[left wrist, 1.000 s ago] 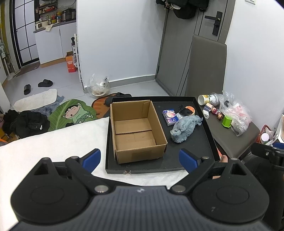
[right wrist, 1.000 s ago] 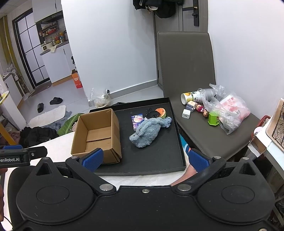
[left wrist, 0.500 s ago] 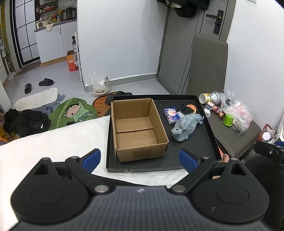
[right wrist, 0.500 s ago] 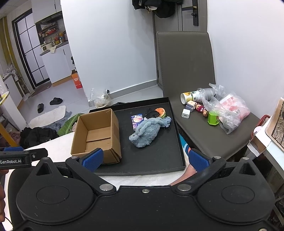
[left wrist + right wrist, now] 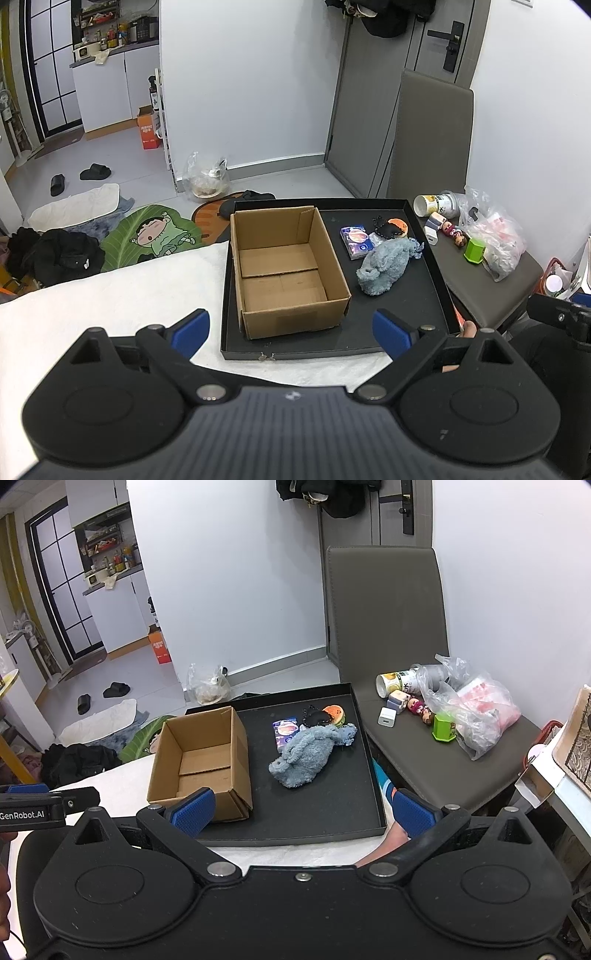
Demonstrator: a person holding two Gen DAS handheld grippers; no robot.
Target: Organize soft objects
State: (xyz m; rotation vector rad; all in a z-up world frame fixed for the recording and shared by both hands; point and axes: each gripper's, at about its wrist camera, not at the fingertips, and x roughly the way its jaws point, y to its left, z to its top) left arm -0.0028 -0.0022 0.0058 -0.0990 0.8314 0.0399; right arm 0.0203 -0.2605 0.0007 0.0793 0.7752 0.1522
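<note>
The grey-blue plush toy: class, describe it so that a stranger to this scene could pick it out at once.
Find the black tray on the white table. Right of the open cardboard box lies the plush toy, the only large, shaggy grey-blue item; the small packet and burger-like charm behind it are smooth.

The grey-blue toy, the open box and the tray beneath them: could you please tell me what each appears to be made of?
Grey-blue toy: plush fabric, judging by its fuzzy, shaggy pile and limp, slumped shape.
Open box: brown corrugated cardboard, matte, with folded flaps and creases on its floor.
Tray: black and matte with thin upright walls; rigid board or plastic, I cannot tell which.
</note>
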